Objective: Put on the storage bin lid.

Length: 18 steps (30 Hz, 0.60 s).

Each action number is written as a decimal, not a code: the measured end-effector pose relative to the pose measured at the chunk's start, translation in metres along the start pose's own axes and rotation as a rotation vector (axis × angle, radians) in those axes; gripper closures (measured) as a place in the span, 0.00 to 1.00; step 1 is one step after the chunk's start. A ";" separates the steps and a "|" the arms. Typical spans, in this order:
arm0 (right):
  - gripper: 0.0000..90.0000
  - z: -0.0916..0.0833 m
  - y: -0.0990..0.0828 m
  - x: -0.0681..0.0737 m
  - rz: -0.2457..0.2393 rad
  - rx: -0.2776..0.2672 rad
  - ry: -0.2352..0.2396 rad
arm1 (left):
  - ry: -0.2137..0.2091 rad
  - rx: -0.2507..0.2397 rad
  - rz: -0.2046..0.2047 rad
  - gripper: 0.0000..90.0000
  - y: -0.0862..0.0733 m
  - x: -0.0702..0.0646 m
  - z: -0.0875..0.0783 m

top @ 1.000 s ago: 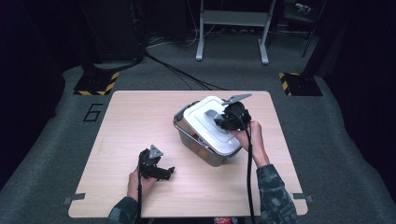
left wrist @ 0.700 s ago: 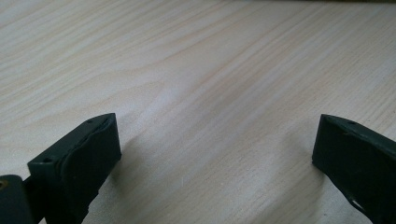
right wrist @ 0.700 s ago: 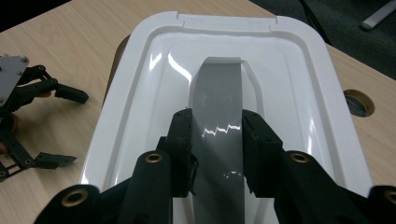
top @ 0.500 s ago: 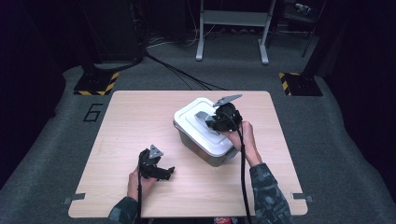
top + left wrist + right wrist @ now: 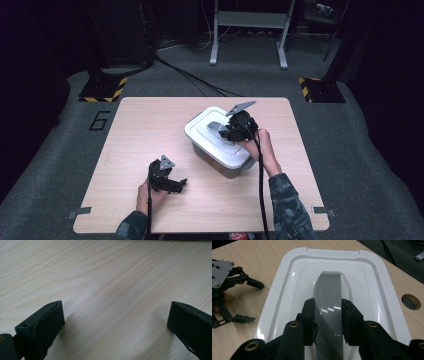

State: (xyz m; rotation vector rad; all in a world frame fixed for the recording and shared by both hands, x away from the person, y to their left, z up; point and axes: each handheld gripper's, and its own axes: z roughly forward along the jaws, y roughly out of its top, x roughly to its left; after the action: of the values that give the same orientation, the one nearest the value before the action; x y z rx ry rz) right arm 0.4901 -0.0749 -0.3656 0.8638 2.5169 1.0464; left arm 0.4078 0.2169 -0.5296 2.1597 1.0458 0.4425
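Observation:
A clear storage box (image 5: 215, 159) with a white lid (image 5: 202, 131) stands right of the table's middle. Its grey handle (image 5: 329, 287) runs down the lid's (image 5: 367, 290) recess. My right gripper (image 5: 328, 312) straddles that handle from above, with one jaw pressed against each side, so it is shut on it. In the high view the right gripper (image 5: 229, 131) sits on top of the lid. My left gripper (image 5: 176, 184) rests low on the wooden table (image 5: 145, 130) near the front left, open. The left gripper's (image 5: 116, 320) jaws stand wide with bare wood between them.
A round cable hole (image 5: 410, 301) is set in the tabletop just beside the box. Beyond the table on the dark floor stand a grey metal frame (image 5: 248, 30), two yellow-and-black striped bases (image 5: 102, 90), and cables (image 5: 190, 77). The left gripper (image 5: 255, 302) lies left of the lid.
My right gripper has shifted a little to the left over the lid. The box and the left gripper have stayed where they were.

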 end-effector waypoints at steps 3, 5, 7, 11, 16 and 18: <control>0.75 0.000 0.000 0.000 0.017 -0.001 0.001 | 0.000 0.000 0.000 0.01 0.000 0.000 0.000; 0.74 0.000 -0.001 0.000 0.023 -0.007 0.003 | 0.000 0.000 -0.001 0.01 0.000 0.000 0.000; 0.74 0.000 -0.002 -0.002 0.018 0.000 0.005 | 0.000 0.000 0.000 0.01 0.000 0.000 0.000; 0.68 0.001 -0.007 -0.003 0.025 -0.009 0.004 | 0.002 -0.001 0.001 0.01 0.000 0.000 0.000; 0.46 -0.006 -0.006 0.001 0.035 -0.018 -0.017 | 0.000 -0.001 -0.002 0.01 0.000 0.000 0.000; 0.37 -0.011 -0.006 0.004 0.049 -0.038 -0.022 | 0.000 -0.005 -0.007 0.01 0.000 0.000 0.000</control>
State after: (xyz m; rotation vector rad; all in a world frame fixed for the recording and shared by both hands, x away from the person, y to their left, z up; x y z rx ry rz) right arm 0.4793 -0.0813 -0.3621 0.9257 2.4616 1.0900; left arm 0.4077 0.2165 -0.5299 2.1516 1.0507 0.4419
